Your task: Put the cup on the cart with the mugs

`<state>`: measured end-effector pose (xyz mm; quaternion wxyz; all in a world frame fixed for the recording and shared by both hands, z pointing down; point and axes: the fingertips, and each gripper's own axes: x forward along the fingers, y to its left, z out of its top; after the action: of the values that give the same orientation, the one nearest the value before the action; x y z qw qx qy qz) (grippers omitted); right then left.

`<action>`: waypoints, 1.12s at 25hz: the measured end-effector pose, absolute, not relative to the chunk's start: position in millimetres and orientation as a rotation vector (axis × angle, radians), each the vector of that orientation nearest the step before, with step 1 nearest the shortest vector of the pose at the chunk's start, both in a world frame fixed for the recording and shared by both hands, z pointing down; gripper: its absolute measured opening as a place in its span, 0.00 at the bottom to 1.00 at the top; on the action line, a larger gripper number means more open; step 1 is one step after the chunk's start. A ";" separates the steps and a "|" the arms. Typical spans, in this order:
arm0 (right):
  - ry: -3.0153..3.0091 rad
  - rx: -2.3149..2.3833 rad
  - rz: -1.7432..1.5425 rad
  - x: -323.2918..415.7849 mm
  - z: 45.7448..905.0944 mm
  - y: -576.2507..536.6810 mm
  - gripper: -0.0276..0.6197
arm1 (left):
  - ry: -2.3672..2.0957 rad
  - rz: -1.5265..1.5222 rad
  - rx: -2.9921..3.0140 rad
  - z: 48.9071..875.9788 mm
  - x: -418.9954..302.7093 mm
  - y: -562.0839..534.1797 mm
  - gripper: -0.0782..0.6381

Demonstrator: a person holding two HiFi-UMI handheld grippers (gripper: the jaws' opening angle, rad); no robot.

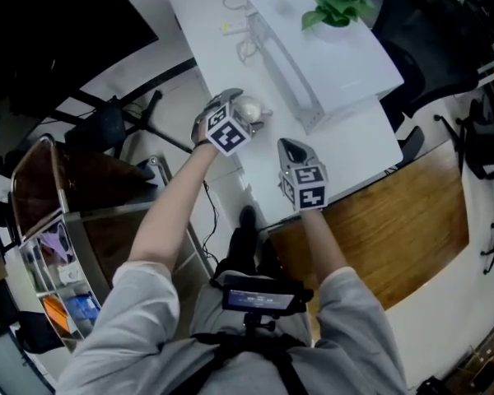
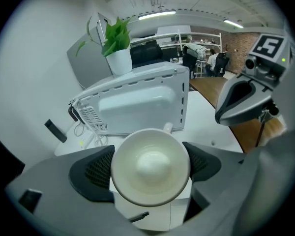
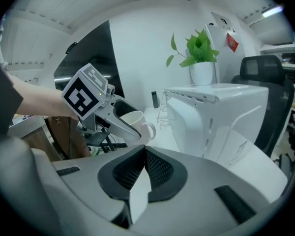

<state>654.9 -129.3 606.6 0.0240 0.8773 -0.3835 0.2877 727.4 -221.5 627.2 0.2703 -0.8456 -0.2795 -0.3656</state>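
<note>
A white cup point(image 2: 150, 167) with a handle sits between the pads of my left gripper point(image 2: 150, 173), which is shut on its sides; I look straight into its empty bowl. In the head view the left gripper point(image 1: 240, 115) holds the cup point(image 1: 253, 105) above the near edge of the white table point(image 1: 354, 142). The right gripper view shows the held cup point(image 3: 133, 123) from the side, lifted off the table. My right gripper point(image 3: 143, 151) is shut with nothing in it; it hovers just right of the left one point(image 1: 293, 150). The cart point(image 1: 34, 220) stands at the far left.
A white boxy appliance point(image 2: 137, 102) lies on the table behind the cup, with a potted plant point(image 1: 337, 2) on top and cables point(image 2: 86, 132) beside it. A black office chair point(image 1: 432, 31) stands at the right. Shelves of the cart hold small items point(image 1: 66, 303).
</note>
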 end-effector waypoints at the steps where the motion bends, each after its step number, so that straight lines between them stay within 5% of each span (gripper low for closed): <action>1: -1.191 2.719 0.881 648.9 601.9 -126.3 0.05 | -0.744 -0.976 -2.286 622.5 719.9 -219.5 0.72; 28: -1.358 2.649 0.682 449.9 525.0 -79.9 0.05 | -0.529 -0.867 -2.374 520.1 475.1 -190.6 0.72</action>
<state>449.9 -79.9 525.0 0.0438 0.8665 -0.4443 0.2232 475.1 -190.6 520.1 0.2762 -0.8836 -0.1968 -0.3228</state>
